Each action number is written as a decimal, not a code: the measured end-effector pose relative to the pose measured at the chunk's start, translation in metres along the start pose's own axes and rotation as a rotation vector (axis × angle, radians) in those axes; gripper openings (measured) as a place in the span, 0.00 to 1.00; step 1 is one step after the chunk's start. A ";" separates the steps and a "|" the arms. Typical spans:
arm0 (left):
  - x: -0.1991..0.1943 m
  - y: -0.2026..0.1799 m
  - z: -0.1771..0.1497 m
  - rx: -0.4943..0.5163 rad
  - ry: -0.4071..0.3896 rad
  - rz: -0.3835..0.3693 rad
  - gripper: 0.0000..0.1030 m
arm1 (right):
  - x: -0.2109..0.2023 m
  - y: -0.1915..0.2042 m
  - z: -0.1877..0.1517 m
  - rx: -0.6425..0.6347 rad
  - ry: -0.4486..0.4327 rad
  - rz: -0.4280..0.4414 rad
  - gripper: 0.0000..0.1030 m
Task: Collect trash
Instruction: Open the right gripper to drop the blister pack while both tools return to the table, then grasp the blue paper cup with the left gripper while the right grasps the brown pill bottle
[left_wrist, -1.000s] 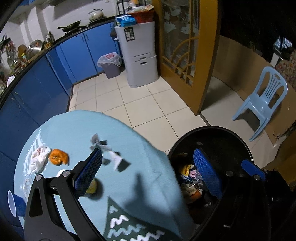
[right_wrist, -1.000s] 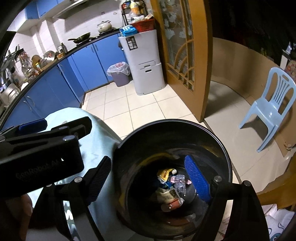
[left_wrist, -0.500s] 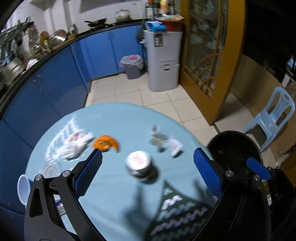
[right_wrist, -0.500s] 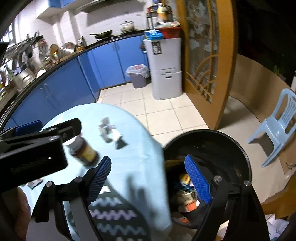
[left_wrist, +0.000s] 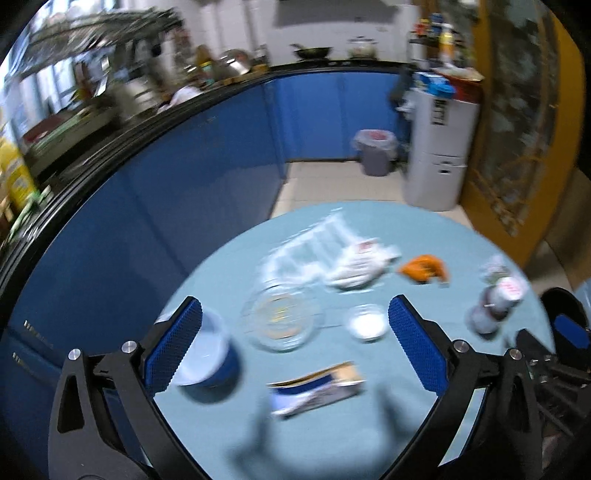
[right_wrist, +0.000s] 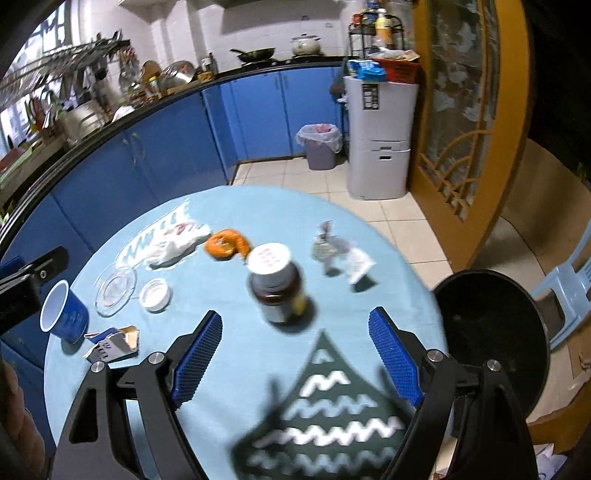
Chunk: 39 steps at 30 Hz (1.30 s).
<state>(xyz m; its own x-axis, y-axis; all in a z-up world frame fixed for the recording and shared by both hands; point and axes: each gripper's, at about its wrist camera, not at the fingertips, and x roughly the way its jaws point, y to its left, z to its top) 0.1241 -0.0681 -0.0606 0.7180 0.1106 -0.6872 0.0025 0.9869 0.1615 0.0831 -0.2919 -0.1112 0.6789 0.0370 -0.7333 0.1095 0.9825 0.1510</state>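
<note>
Trash lies on a round table with a light blue cloth (right_wrist: 280, 206). There is an orange peel (right_wrist: 227, 243), a crumpled white plastic bag (right_wrist: 173, 243), a crumpled wrapper (right_wrist: 325, 243), a white scrap (right_wrist: 358, 264) and a flattened carton (right_wrist: 110, 345). My right gripper (right_wrist: 295, 358) hangs open above the cloth, just short of a brown jar (right_wrist: 277, 280) with a white lid. My left gripper (left_wrist: 295, 350) is open and empty over the table's left part, with the carton (left_wrist: 317, 391) lying below and between its fingers. The black bin (right_wrist: 491, 332) stands on the floor at the right.
A blue cup (left_wrist: 207, 354), a glass dish (left_wrist: 282, 323) and a small white lid (left_wrist: 366, 325) sit near the left gripper. Blue kitchen cabinets (right_wrist: 166, 155) curve behind the table. A grey lined bin (right_wrist: 320, 146), a white cabinet (right_wrist: 380, 140) and a blue plastic chair (right_wrist: 572, 288) stand on the tiled floor.
Both grippers swung left, away from the black bin and over the table. The bin slid to the right edge of both views. The cup, dish and carton came into view.
</note>
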 end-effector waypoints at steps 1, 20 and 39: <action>0.006 0.013 -0.004 -0.021 0.014 0.016 0.97 | 0.002 0.005 -0.001 -0.009 0.004 0.000 0.77; 0.100 0.102 -0.038 -0.259 0.263 0.002 0.97 | 0.047 0.035 0.001 -0.054 0.085 -0.053 0.77; 0.083 0.081 -0.034 -0.112 0.170 0.065 0.29 | 0.048 0.049 -0.002 -0.088 0.056 -0.007 0.01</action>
<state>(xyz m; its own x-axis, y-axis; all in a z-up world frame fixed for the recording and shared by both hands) 0.1604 0.0250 -0.1288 0.5867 0.1831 -0.7888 -0.1242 0.9829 0.1358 0.1199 -0.2417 -0.1402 0.6365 0.0376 -0.7704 0.0487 0.9949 0.0887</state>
